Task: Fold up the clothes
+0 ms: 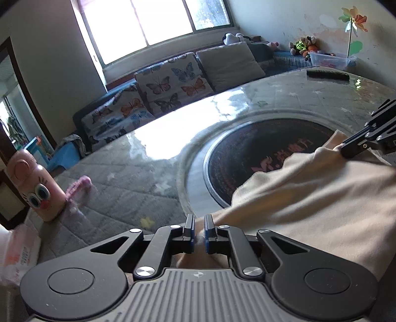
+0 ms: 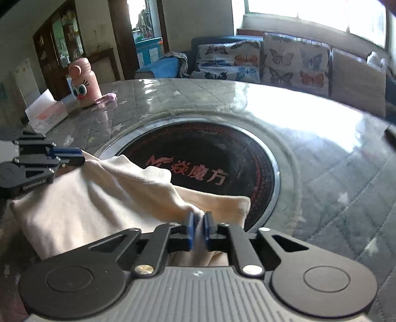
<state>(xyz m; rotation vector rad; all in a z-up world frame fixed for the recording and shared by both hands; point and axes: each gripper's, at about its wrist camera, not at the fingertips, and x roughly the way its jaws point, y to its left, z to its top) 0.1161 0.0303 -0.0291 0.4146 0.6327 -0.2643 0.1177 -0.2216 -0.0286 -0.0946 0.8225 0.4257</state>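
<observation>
Two views, both tongs clamped on one cloth.
Left wrist view: left gripper [image 1: 199,229] is pinched shut on the near edge of the cream cloth [image 1: 309,193]; right gripper [image 1: 342,152] is seen biting its far corner.
Right wrist view: right gripper [image 2: 198,224] is closed on a bunched fold; cloth [image 2: 99,193] is draped over the table [image 2: 321,153] and the black round plate [image 2: 210,153].

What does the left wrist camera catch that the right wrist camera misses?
Only the left wrist view: a colourful paper pinwheel and soft toys by the wall. Only the right wrist view: a dark wooden glass-fronted cabinet. Both share the cream cloth garment, pinched by the left gripper and right gripper, the black round hotplate and the pink bottle with cartoon eyes.
</observation>
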